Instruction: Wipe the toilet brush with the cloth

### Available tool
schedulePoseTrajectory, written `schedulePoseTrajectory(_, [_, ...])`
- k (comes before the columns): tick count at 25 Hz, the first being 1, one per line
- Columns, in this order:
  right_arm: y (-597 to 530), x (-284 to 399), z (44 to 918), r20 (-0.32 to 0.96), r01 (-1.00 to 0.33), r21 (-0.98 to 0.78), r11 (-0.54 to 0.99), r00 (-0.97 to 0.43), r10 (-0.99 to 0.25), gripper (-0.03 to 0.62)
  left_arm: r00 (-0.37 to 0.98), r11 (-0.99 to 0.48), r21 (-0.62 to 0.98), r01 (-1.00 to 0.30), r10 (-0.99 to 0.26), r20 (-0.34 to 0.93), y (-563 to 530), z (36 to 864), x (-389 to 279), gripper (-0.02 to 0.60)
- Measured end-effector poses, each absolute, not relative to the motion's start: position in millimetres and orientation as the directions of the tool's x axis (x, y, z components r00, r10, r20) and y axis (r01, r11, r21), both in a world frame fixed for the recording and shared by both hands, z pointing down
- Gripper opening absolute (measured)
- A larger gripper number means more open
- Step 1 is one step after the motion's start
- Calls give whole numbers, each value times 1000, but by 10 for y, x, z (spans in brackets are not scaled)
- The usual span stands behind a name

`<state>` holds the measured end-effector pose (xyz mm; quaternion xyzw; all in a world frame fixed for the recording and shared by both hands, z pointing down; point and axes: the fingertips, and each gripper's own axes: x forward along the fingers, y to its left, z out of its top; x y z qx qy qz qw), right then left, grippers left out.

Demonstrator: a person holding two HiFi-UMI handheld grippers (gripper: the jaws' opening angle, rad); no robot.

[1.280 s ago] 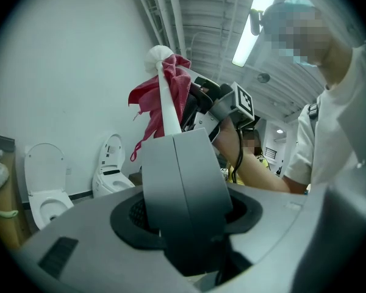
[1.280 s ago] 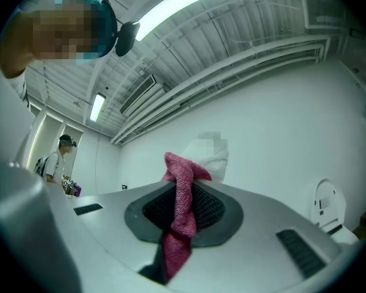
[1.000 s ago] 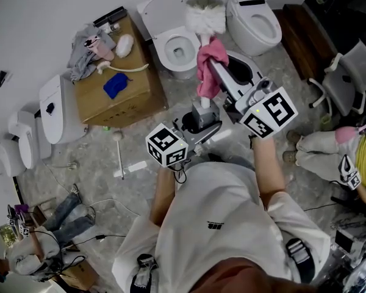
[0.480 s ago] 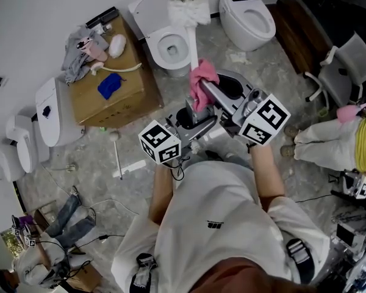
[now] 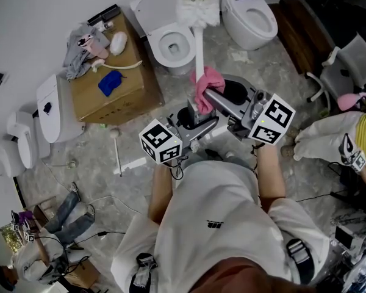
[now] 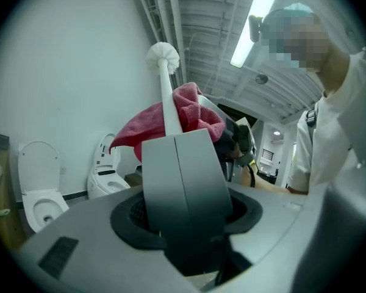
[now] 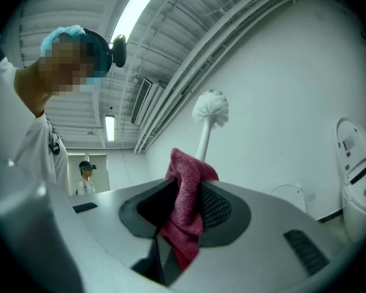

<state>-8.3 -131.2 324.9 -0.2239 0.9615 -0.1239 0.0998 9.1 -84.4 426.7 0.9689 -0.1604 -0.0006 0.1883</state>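
The toilet brush stands upright, its white bristle head (image 5: 198, 11) on top and its white handle (image 5: 199, 47) running down into my left gripper (image 5: 197, 107), which is shut on the handle's lower end. In the left gripper view the head (image 6: 163, 56) rises above the closed jaws (image 6: 174, 138). The pink cloth (image 5: 205, 85) bunches around the handle just above them. My right gripper (image 5: 209, 95) comes in from the right; its jaws are opening, with the cloth (image 7: 186, 191) hanging loosely between them and a dark gap beside it.
Two white toilets (image 5: 171, 38) (image 5: 250, 17) stand ahead on the stone floor. A cardboard box (image 5: 119, 102) at the left carries rags and a blue cloth (image 5: 108, 83). A chair (image 5: 348, 72) and a seated person (image 5: 344, 145) are at the right.
The right gripper has slid down the brush handle with the pink cloth, from near the bristle head to just above the left gripper. The left gripper has hardly moved.
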Motion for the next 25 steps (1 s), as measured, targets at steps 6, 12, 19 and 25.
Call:
schedulePoseTrajectory(6, [-1355,-101,3355,-67,-465,-252,848,-866,-495,186,944,-877,350,-329,-320,88,-835,4336,161,233])
schedulePoseTrajectory(12, [-1362,-93,3395,-60,-450,-289,845,-872,-485,181,948,-876,363,-317,-309,80,-800,4352,240,233])
schedulePoseTrajectory(19, [-1348,3,3420,-50,-451,-327,830,-869,-492,139,944,-874,356,-330,-313,108,-759,4392,348,233])
schedulePoseTrajectory(25, [-1397,-13,3394,-30,-450,-316,835,-875,-483,137,935,-871,339,-356,-330,134,-796,4390,313,233])
